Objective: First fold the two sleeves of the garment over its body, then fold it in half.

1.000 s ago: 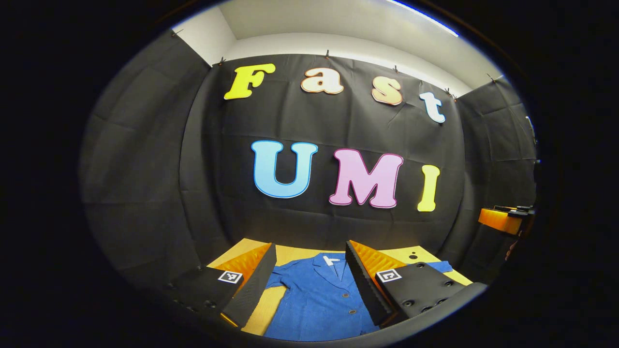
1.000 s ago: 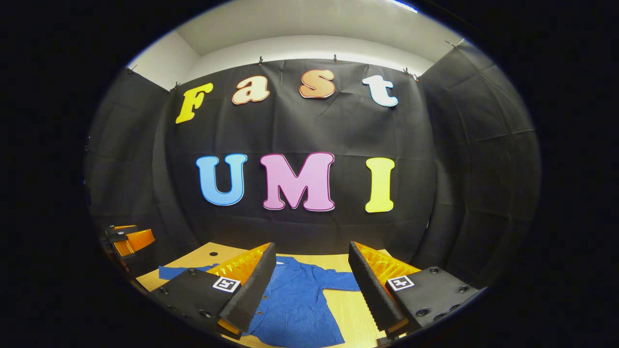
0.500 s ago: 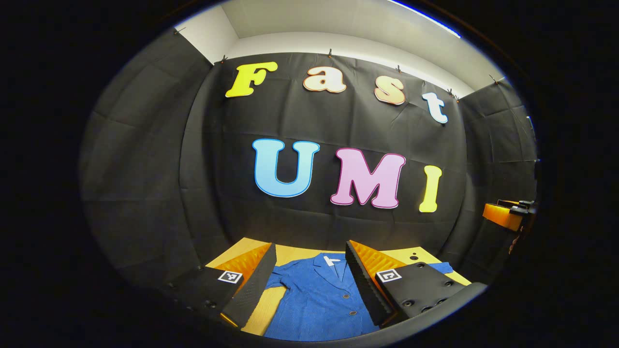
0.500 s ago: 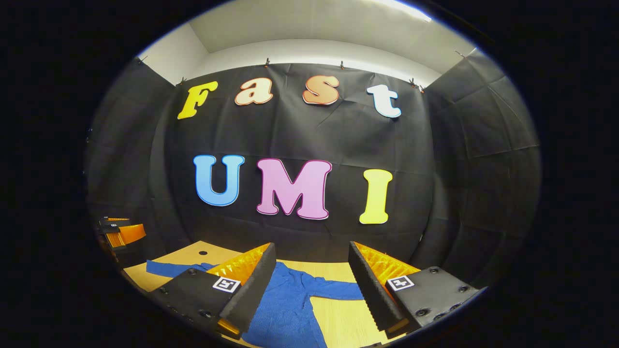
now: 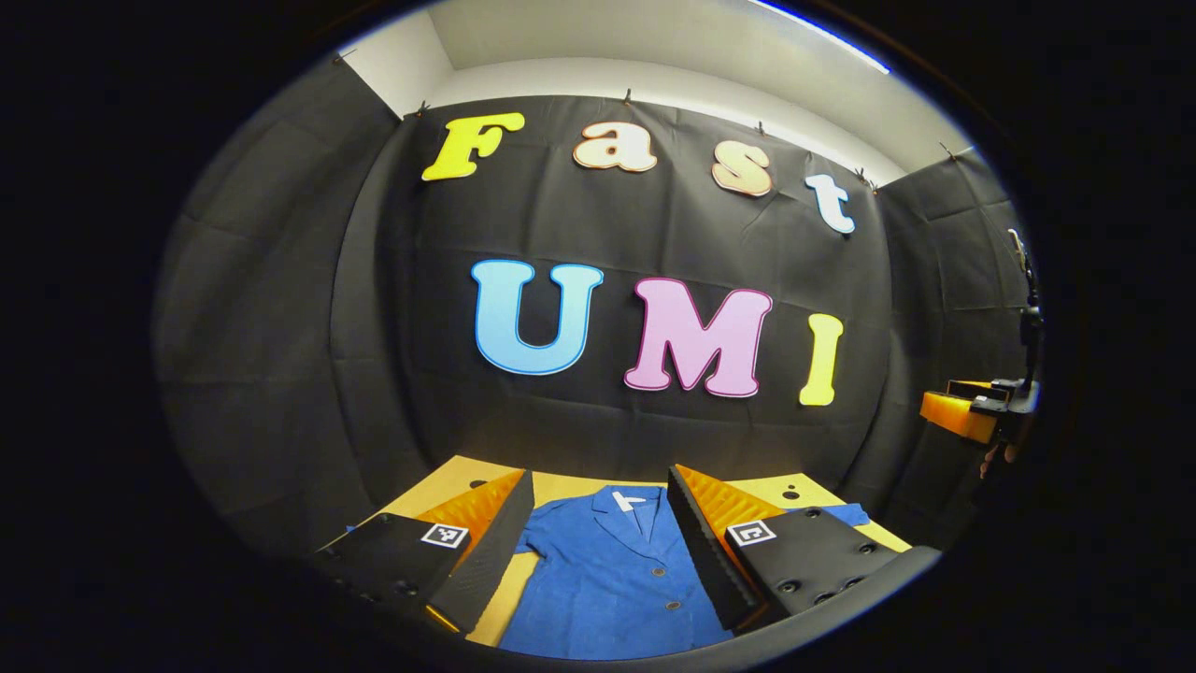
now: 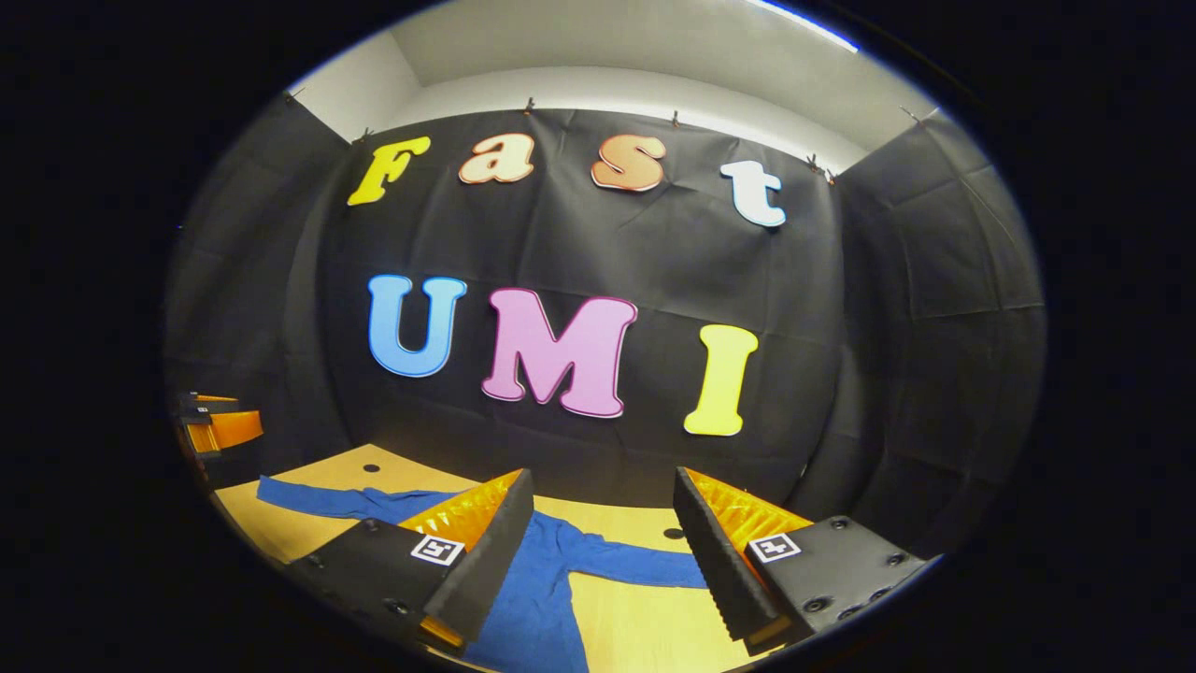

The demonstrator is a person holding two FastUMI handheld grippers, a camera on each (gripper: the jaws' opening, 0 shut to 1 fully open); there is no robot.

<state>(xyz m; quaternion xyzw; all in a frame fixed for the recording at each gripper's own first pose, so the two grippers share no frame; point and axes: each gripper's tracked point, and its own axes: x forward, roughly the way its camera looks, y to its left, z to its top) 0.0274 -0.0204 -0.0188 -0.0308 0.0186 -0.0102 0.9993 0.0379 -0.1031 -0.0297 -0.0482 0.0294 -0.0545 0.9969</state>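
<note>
Blue button-front shirt (image 5: 607, 579) spread flat on wooden tabletop (image 6: 654, 636), sleeves out to either side.
Above the shirt, left gripper (image 5: 598, 551) over its collar and placket, right gripper (image 6: 603, 556) over one outstretched sleeve (image 6: 635, 565); both jaws spread wide, gripping nothing, clear of the fabric.

recording booth, black cloth walls (image 5: 280, 308), wooden table (image 6: 645, 636)
</note>
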